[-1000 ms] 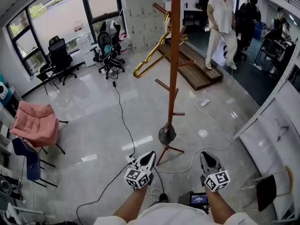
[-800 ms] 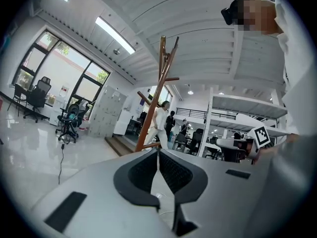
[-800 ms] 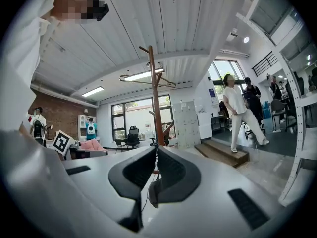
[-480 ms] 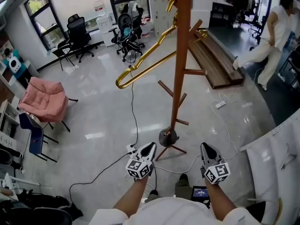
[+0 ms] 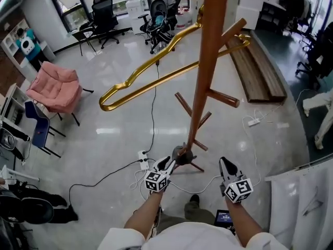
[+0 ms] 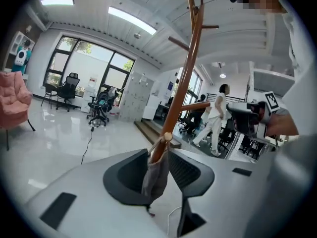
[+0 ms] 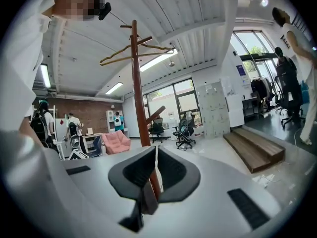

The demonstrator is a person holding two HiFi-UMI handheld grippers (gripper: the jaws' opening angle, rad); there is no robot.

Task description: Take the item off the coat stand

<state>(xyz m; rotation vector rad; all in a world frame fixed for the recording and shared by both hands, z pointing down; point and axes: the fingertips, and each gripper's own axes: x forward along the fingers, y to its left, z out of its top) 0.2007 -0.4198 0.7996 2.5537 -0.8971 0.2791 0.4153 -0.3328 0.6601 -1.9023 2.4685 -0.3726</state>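
Note:
The brown wooden coat stand (image 5: 208,72) rises in front of me. A gold hanger (image 5: 156,69) hangs off its upper pegs, and a small grey pouch (image 5: 184,154) hangs from a low peg near the base. My left gripper (image 5: 167,163) is just left of the pouch. Its jaws have just been opening. In the left gripper view the pouch (image 6: 154,175) shows in the gap of the left gripper (image 6: 158,152), with the pads not pressing on it. My right gripper (image 5: 226,164) sits right of the base, and in the right gripper view this gripper (image 7: 155,150) is shut and empty, with the pole (image 7: 139,108) behind.
A pink chair (image 5: 54,87) stands at the left, with office chairs (image 5: 104,14) and a stroller (image 5: 158,22) at the back. A wooden platform (image 5: 260,72) lies right of the stand. Cables (image 5: 151,103) and a power strip (image 5: 141,160) lie on the floor. A person's leg (image 5: 317,103) shows at the right edge.
I have come closer to the coat stand, and both grippers have neared its base. The left jaws went from shut to open. The walking person has moved off to the right edge.

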